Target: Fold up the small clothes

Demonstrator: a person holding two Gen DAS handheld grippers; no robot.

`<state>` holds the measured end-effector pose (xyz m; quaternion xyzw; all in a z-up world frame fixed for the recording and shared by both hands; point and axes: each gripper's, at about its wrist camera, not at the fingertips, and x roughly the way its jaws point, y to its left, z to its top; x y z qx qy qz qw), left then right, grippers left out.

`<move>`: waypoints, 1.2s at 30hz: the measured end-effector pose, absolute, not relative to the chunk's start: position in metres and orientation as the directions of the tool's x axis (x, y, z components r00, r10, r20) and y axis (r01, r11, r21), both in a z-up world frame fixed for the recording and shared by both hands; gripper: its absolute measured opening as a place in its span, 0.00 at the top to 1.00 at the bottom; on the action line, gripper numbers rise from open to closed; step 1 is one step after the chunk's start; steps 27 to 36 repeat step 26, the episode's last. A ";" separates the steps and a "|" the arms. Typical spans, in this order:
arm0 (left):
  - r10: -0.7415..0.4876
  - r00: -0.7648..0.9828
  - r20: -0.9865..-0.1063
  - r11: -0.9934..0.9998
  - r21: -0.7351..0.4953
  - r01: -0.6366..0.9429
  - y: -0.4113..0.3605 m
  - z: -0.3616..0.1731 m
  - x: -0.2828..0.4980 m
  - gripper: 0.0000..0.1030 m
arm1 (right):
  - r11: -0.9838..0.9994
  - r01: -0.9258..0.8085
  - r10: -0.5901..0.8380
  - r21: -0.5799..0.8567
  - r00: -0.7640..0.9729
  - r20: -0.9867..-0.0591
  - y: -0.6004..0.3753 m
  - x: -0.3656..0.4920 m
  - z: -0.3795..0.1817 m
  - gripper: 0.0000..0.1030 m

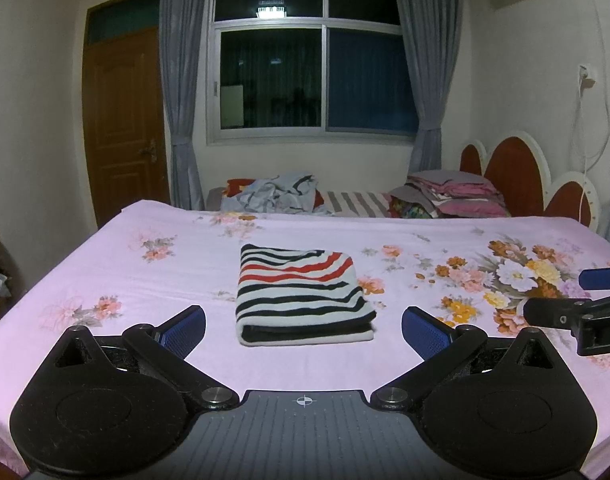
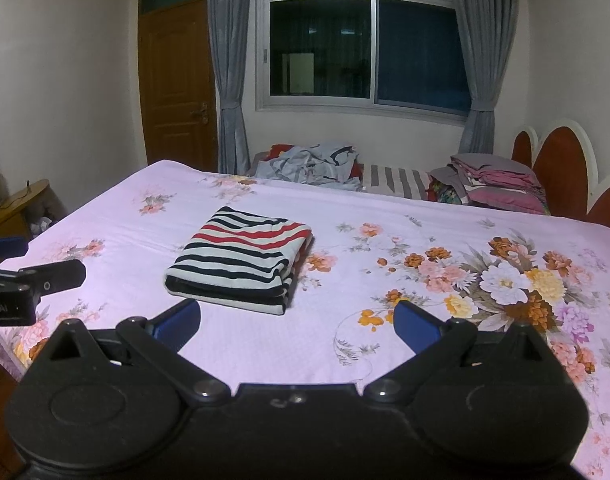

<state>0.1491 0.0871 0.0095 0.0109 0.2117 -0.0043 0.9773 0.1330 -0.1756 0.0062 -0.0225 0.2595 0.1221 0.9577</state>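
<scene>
The left gripper [image 1: 304, 330] is spread wide and holds nothing, with the folded striped garment [image 1: 301, 300] lying just ahead of it, between the lines of its blue fingertips [image 1: 189, 326]. The right gripper [image 2: 297, 322] is also wide open and empty, the garment ahead and to its left on the floral bedsheet [image 2: 385, 320].

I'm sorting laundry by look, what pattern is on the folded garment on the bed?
The garment has white, dark navy and red stripes, clearest in the left wrist view.
</scene>
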 end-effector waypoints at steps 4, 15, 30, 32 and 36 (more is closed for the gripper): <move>-0.013 0.909 -0.416 1.000 0.013 0.021 0.088 0.009 0.150 0.00 | 0.969 -0.245 0.222 0.020 0.836 -0.503 -0.175 0.133 0.006 0.00; -0.009 0.909 -0.417 1.000 0.021 0.020 0.084 0.008 0.149 0.00 | 0.969 -0.246 0.222 0.020 0.835 -0.504 -0.175 0.134 0.006 0.00; -0.030 0.915 -0.402 0.999 0.029 0.045 0.085 0.009 0.143 0.00 | 0.967 -0.254 0.229 0.017 0.837 -0.497 -0.173 0.134 0.005 0.00; -0.030 0.915 -0.402 0.999 0.029 0.045 0.085 0.009 0.143 0.00 | 0.967 -0.254 0.229 0.017 0.837 -0.497 -0.173 0.134 0.005 0.00; -0.030 0.915 -0.402 0.999 0.029 0.045 0.085 0.009 0.143 0.00 | 0.967 -0.254 0.229 0.017 0.837 -0.497 -0.173 0.134 0.005 0.00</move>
